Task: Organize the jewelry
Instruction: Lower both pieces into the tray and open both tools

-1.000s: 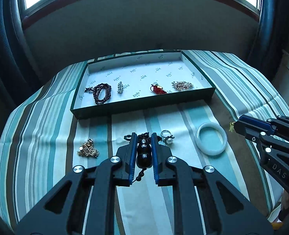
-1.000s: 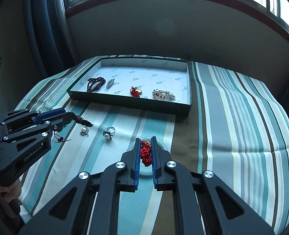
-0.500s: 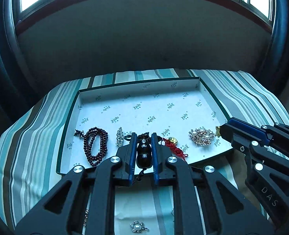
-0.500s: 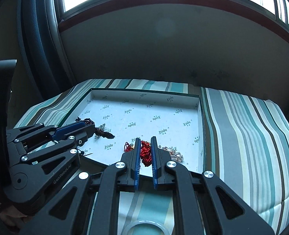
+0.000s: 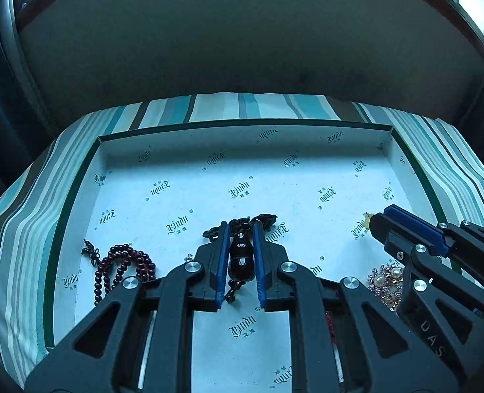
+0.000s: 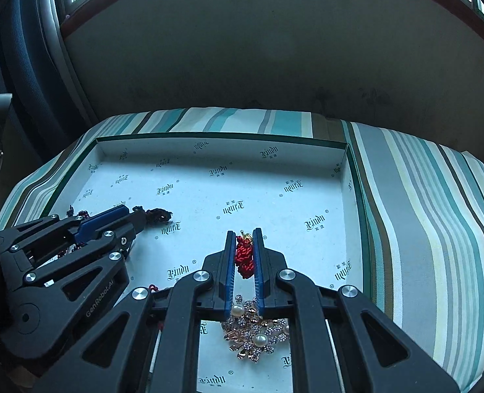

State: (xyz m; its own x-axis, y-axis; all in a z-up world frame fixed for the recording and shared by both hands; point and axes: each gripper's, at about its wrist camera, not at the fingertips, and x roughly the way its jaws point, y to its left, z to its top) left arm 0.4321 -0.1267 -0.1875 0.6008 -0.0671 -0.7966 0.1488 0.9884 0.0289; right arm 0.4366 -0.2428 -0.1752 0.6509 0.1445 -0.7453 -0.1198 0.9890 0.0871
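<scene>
Both tongs have moved further forward over the tray (image 5: 78, 193); left tongs (image 5: 239, 229) clamp the dark gourd pendant (image 5: 241, 258), long axis along the fingers, narrow end forward; right tongs (image 6: 244, 234) clamp the red knotted charm (image 6: 244, 257) lengthwise.

A surface covered by a striped cloth (image 5: 19, 229) is seen; a shallow green-rimmed tray (image 5: 78, 177) is carried directly on it.

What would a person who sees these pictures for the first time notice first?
Probably the two black grippers over the white-lined tray: the left gripper is shut on a dark gourd pendant, the right gripper on a red knotted charm. Below the right one lies a pearl and rhinestone brooch; dark red prayer beads lie at the tray's left.
</scene>
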